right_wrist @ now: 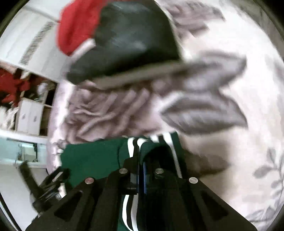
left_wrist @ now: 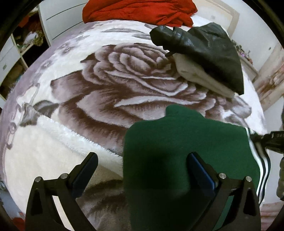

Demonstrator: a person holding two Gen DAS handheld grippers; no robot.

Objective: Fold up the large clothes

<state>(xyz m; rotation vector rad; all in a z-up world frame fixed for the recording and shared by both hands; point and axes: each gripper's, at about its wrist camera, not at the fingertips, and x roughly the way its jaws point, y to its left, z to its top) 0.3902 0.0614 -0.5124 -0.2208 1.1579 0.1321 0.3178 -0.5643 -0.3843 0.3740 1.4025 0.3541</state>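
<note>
— Jaws?
— Left gripper spread wide over the green garment; right gripper pinching its striped edge.
— And the garment?
— On the rose blanket, near the black jacket.

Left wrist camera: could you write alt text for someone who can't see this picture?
A folded green garment with white side stripes lies on a rose-patterned blanket, beneath the open left gripper. Farther back lie a black leather jacket over a cream garment and a red garment; the right gripper shows at the right edge.
</note>
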